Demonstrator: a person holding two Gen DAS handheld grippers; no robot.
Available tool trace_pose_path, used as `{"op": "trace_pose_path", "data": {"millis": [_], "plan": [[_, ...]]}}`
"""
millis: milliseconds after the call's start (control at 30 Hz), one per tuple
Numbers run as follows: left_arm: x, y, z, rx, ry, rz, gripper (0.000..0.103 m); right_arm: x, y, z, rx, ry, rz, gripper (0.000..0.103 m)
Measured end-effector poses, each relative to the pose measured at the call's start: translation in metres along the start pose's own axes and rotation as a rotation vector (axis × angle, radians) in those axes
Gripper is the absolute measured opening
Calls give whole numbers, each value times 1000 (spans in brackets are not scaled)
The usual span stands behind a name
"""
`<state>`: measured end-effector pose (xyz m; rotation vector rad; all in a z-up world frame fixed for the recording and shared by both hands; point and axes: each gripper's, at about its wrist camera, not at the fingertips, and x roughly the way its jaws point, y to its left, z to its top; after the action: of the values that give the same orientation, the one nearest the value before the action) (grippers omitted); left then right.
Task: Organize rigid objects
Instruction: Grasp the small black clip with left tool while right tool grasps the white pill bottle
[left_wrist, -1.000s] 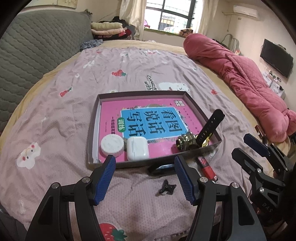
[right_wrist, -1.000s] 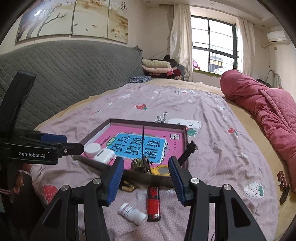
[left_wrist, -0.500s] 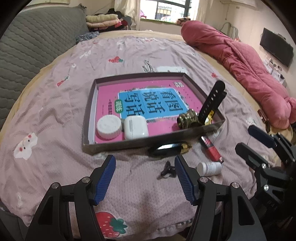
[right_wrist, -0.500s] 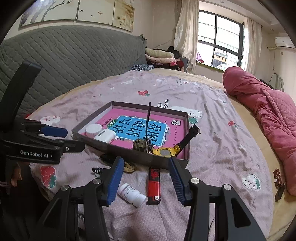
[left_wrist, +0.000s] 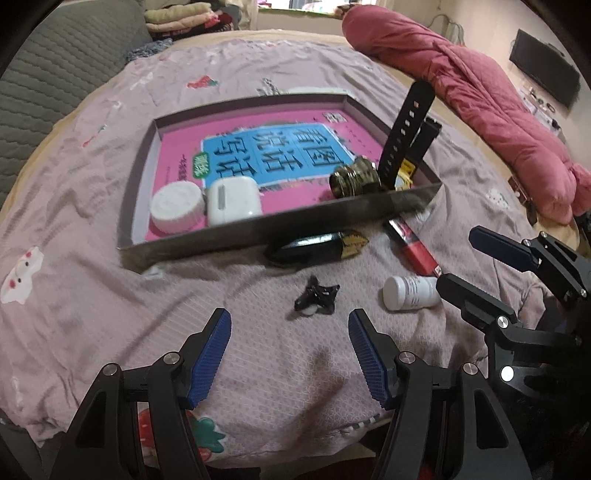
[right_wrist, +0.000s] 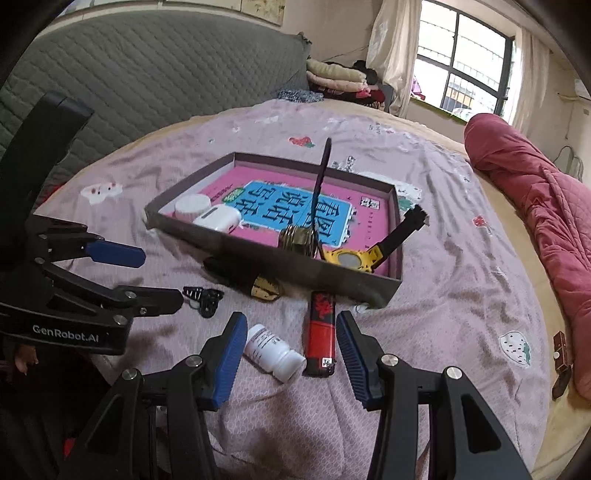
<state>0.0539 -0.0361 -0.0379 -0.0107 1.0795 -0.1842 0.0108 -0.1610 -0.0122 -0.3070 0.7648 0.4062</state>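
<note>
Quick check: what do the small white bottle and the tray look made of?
White bottle: likely plastic, matte opaque white, with a printed paper-like label. Tray: looks like cardboard, dull grey-brown, with thin straight walls and folded corners; a glossy pink printed sheet lines its floor.

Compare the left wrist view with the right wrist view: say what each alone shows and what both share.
Left wrist only: a wall-mounted television.
Right wrist only: the window and the watch's yellow face.
Both: the tray holding a white cap, earbud case and brass piece; outside it, the pill bottle, red lighter and black clip; both grippers open.
</note>
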Motion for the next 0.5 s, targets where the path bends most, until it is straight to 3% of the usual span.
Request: {"op": "trace_pose_path", "data": {"millis": [267,500], "plan": [[21,0,5,-16,35,-30,68,11,7,-4,-47,59,12,50],[41,-1,10,-15,63,-35,68,15,27,-10,-215,71,-45,50]]}}
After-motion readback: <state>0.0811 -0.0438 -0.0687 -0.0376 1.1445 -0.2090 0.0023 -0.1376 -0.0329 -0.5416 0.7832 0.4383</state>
